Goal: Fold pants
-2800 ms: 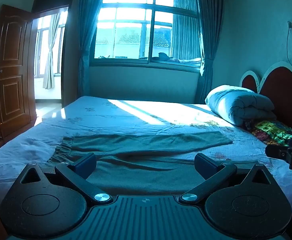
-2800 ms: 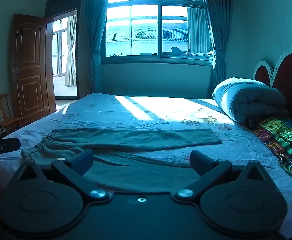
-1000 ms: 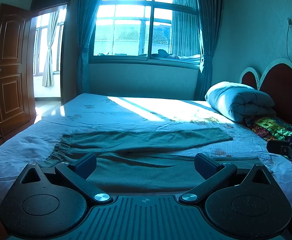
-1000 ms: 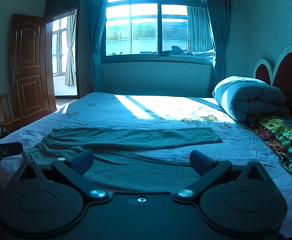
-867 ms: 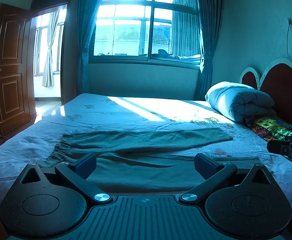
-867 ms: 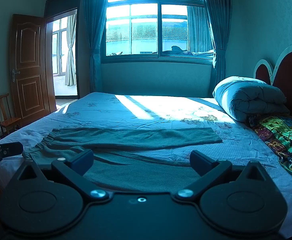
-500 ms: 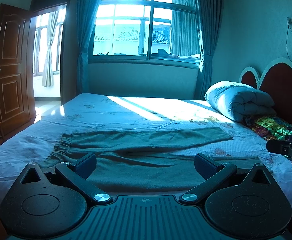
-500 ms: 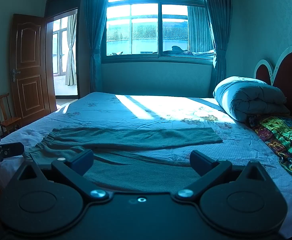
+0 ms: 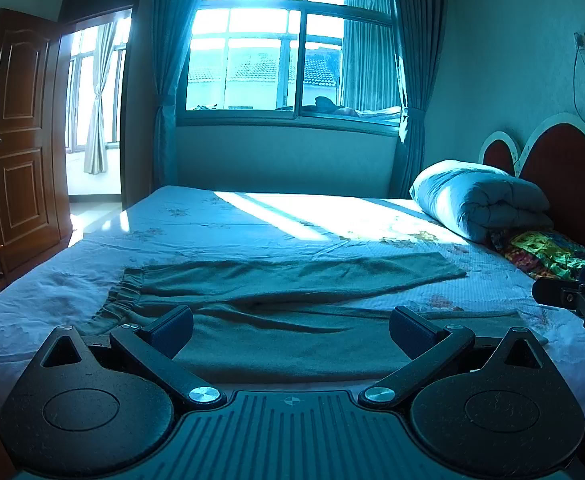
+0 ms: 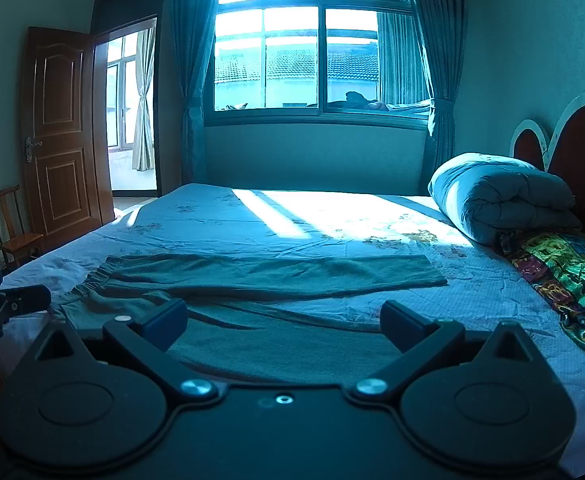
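- Here we are at the near edge of the bed with its pale blue flowered sheet [image 9: 212,220], and the dark green soft-knit pants [image 9: 292,280] lie spread flat across it, elastic waistband to the left, both legs running right, slightly splayed
- The left gripper [image 9: 291,326] hovers wide open above the near leg, holding nothing; fingers [image 9: 171,325] clear of the cloth
- The right gripper [image 10: 282,322] is just the same: spread apart, empty, poised over the near leg
- Nothing folded yet, I'd say, so the first grasp is still to come
- Risk one: a shallow pinch on this limp knit could take only the top layer, and the leg would peel apart on the lift
- Risk two: the jaws could snag the sheet along with the fabric and drag it up
- Risk three: uneven lifts would skew the fold, since the legs aren't parallel
- The rolled blue quilt [image 10: 500,196] and the multicoloured patterned cloth [image 10: 564,276] sit well apart, out of trouble
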Tool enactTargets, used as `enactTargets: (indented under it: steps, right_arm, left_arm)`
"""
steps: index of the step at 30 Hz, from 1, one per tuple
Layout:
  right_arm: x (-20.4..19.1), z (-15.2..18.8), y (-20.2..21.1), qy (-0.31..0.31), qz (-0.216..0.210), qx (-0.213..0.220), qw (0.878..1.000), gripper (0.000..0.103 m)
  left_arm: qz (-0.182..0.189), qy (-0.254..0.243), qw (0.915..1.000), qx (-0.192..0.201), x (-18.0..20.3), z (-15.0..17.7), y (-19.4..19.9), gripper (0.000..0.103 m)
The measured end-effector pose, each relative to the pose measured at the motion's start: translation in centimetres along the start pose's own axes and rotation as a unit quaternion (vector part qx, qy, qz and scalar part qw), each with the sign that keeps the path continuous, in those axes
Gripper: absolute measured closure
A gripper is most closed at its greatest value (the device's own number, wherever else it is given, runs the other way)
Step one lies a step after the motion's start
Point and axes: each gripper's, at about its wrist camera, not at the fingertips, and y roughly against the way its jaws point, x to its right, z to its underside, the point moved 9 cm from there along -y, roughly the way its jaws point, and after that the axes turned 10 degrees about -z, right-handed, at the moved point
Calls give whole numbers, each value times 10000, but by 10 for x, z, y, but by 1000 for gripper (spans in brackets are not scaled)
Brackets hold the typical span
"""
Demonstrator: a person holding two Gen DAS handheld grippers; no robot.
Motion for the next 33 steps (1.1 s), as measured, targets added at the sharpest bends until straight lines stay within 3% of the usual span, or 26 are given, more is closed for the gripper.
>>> enactTargets:
  steps: [11, 14, 17, 22, 27, 31, 33]
  right_arm:
    - [1, 1, 1, -43, -223, 56, 9997, 6]
    - [7, -1, 2, -48, -344, 177, 9992, 8]
    - [19, 0, -12, -56, -417, 142, 9990, 14]
    - [39, -10, -83, -182, -628, -133, 9978, 34]
    - [46, -30, -178, 135, -709, -444, 9964, 38]
    - [47, -49, -264, 485, -738, -698, 9936, 41]
    - [47, -54, -308, 739, -746, -829, 9910, 41]
  left_arm:
    - [-126, -61, 9999, -83, -2, 5, -5, 0]
    - [-417, 198, 9989, -110, -16, 9, -17, 0]
    - [-385, 429, 9978, -342, -33, 22, -40, 0]
    - [-535, 257, 9973, -438, -78, 11, -104, 0]
    - [-890, -322, 9934, -654, -139, -12, -201, 0]
    - [-906, -304, 9894, -1096, -177, -16, -288, 1]
    - [-944, -409, 9868, -1249, -189, -17, -336, 17]
